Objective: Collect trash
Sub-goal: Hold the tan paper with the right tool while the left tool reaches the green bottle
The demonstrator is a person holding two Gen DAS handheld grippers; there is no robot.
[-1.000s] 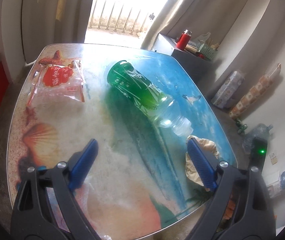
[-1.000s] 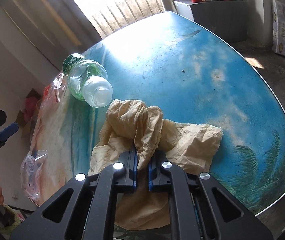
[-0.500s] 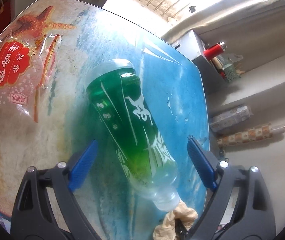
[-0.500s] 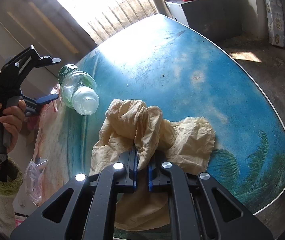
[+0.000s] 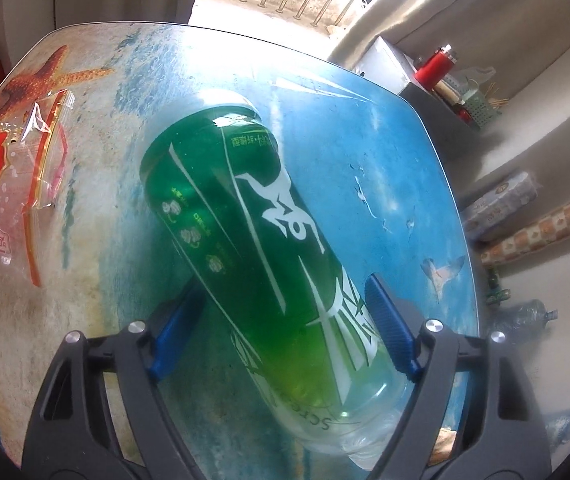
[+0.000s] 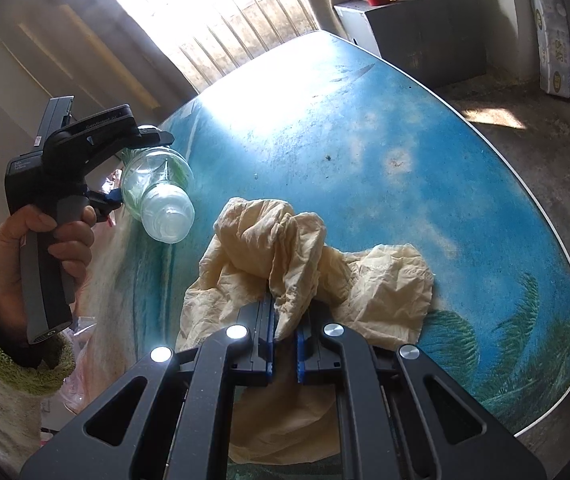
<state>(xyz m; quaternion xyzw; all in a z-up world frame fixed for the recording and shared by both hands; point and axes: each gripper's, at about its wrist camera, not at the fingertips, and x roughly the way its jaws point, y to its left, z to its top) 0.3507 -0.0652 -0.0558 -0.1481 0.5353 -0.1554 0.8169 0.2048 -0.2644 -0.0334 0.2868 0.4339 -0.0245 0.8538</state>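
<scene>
My left tongs [image 5: 285, 332] straddled the green bottle [image 5: 261, 248] lying on its side on the tabletop [image 5: 385, 152]. Their jaws had just been narrowing around its body, set across the width so it could not roll; whether the pads [image 5: 389, 328] pressed yet, I could not tell. The bottle looked empty, clear at the capped neck [image 6: 167, 216]. My right tongs [image 6: 285, 340] were pinched tight on the crumpled tan paper [image 6: 285, 248] near the tabletop's edge, gripping a raised fold, the easiest part to catch. A clear wrapper [image 5: 1, 184] lay well apart, uncollected.
</scene>
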